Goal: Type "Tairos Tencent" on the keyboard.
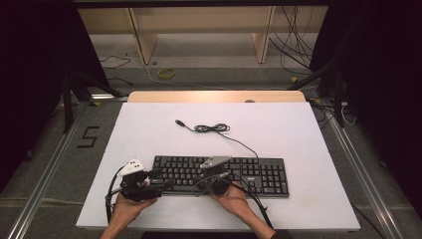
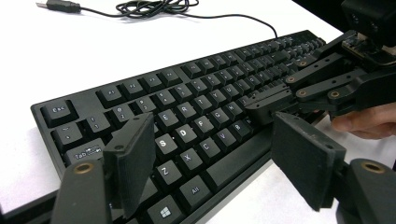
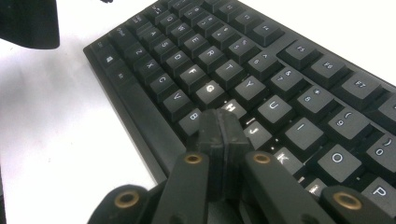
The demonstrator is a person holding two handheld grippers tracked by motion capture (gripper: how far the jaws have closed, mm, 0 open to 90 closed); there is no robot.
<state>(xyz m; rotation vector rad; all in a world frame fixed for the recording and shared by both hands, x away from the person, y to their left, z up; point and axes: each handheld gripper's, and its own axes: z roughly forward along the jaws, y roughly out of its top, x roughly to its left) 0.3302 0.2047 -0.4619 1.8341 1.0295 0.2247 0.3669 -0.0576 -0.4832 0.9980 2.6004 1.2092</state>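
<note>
Keyboard (image 1: 221, 175): black, lying flat along the near edge of the white table (image 1: 149, 129), its long side across the person's front.

Nearest, the two hands hold the tools just before its front edge. The left gripper (image 2: 212, 161) sits off the keyboard's left end, jaws wide apart with nothing between them, pointing along the key rows above the Tab and Windows keys. The right gripper (image 3: 219, 128) is over the middle of the board; its jaws are pressed together, holding nothing, and the joined tip rests on or just above the keys between B, H and J. Whether it is pressing a key cannot be told.

Farther off, the cable (image 1: 215, 128) runs from the keyboard's back edge into a loose coil, and its USB plug (image 1: 179, 122) lies free on the table beyond.

The step looks like key pressing with the closed tip. To do it well, keep the jaws tight so they act as one narrow point, come straight down on the middle of a single key, and lift clear before moving sideways. The tip is wide enough to catch a neighbour. The left gripper could steady the board's end if it slides.
</note>
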